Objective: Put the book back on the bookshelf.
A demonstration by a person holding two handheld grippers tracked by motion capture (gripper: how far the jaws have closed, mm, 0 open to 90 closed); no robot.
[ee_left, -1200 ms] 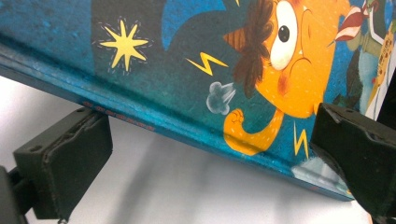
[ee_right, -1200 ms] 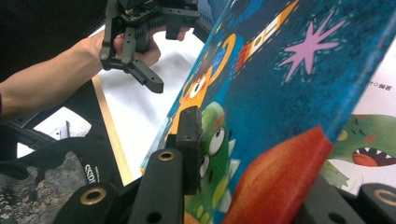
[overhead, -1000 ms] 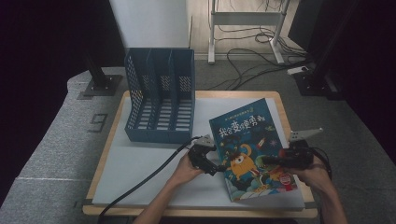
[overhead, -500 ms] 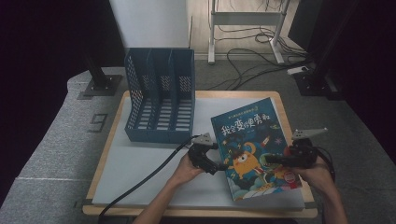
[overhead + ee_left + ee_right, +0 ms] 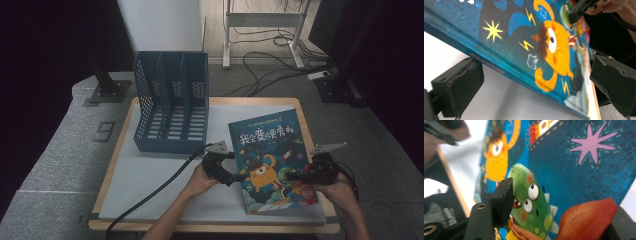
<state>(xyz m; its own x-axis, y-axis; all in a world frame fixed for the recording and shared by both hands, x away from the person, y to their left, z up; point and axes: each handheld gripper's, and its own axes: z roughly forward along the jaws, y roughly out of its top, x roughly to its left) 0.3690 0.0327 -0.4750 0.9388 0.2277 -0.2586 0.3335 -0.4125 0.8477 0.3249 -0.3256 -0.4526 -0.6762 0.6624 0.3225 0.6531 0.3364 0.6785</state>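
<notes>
Book (image 5: 272,150) flat on white mat (image 5: 150,180); left claw (image 5: 239,177) at spine, right claw (image 5: 292,176) over cover.

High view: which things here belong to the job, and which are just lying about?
In the job: picture book, left gripper, right gripper, likely the blue file rack.
Lying about: floor cables, white stand, the white board as mere support.

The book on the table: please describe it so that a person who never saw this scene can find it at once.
On the white mat covering the wooden table, look right of the blue file rack. The book lies flat there, between the left gripper and right gripper. Its dark blue cover with white characters and an orange cartoon creature sets it apart.
</notes>
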